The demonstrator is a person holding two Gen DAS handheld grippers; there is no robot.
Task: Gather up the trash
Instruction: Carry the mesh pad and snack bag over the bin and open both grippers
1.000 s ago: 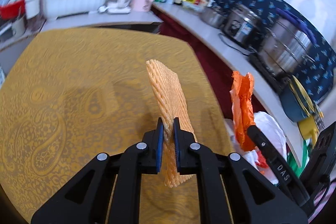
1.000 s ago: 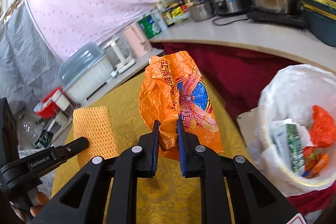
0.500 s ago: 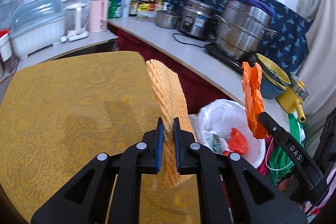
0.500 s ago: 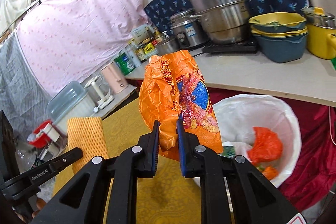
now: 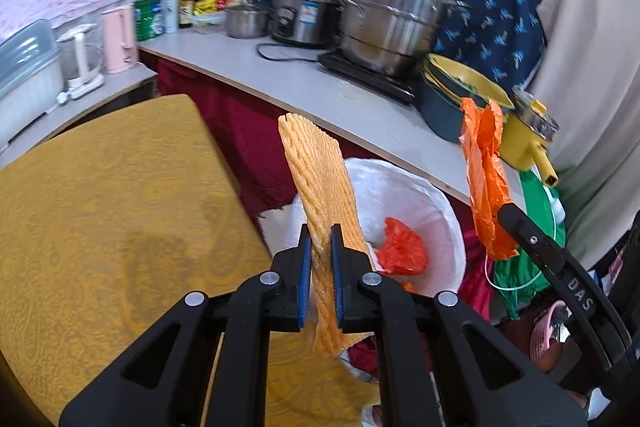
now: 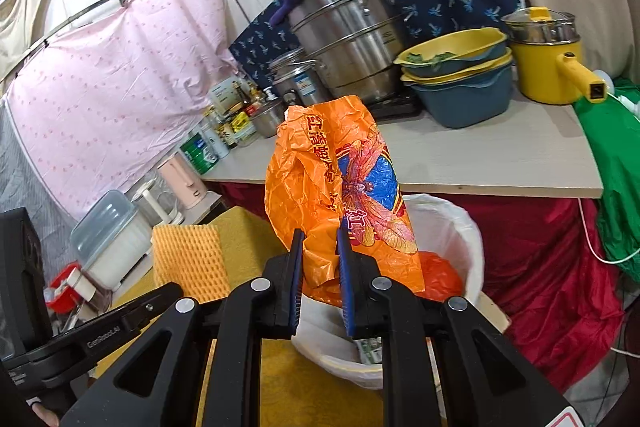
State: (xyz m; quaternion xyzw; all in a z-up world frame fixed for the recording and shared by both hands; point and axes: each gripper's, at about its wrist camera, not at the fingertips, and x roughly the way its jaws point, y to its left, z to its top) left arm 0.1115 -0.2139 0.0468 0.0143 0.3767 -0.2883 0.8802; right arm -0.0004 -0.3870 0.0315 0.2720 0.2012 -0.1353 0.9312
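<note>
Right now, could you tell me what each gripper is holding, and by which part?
Left gripper pinches the orange foam net near its lower end. Right gripper pinches the orange plastic bag near its bottom edge.

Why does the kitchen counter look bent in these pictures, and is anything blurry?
Left wrist view: the wide lens bows the counter, corners go black, the big pot is slightly smeared. Right wrist view: the same bulge, yet the orange bag looks crisp under soft, even light.

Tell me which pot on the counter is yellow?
The small pot with the long handle, at the counter's right end. The big stacked steamer and the cooker beside it are shiny silver.
</note>
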